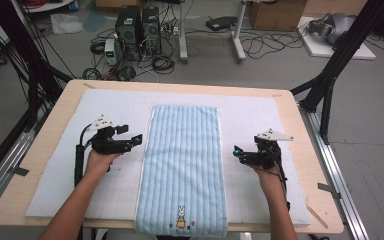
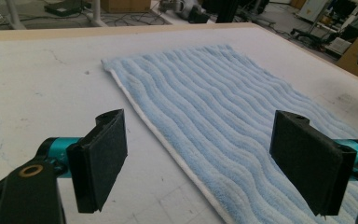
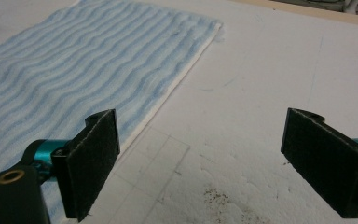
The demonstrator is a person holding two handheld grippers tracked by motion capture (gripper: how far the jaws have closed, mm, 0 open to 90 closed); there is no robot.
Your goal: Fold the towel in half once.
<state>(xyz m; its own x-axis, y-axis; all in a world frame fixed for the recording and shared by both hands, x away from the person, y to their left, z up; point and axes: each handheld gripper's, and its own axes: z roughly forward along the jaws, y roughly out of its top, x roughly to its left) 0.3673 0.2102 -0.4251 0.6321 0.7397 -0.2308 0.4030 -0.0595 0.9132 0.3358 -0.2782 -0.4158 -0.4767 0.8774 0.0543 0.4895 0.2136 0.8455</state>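
Observation:
A light blue striped towel [image 1: 182,160] with a small rabbit picture near its front end lies flat along the middle of the white mat [image 1: 115,100]. Its front end hangs a little over the table edge. My left gripper [image 1: 139,138] hovers just off the towel's left edge, open with nothing between its pads [image 2: 100,161]. The towel [image 2: 223,121] runs away ahead of it. My right gripper [image 1: 236,151] stands off the towel's right edge, open and empty, its pads [image 3: 93,161] wide apart over bare mat, with the towel [image 3: 88,65] at the left.
The mat covers a wooden table [image 1: 305,150] with black frame legs [image 1: 330,75] at its sides. On the floor beyond lie computer towers [image 1: 137,27], cables and cardboard boxes [image 1: 277,15].

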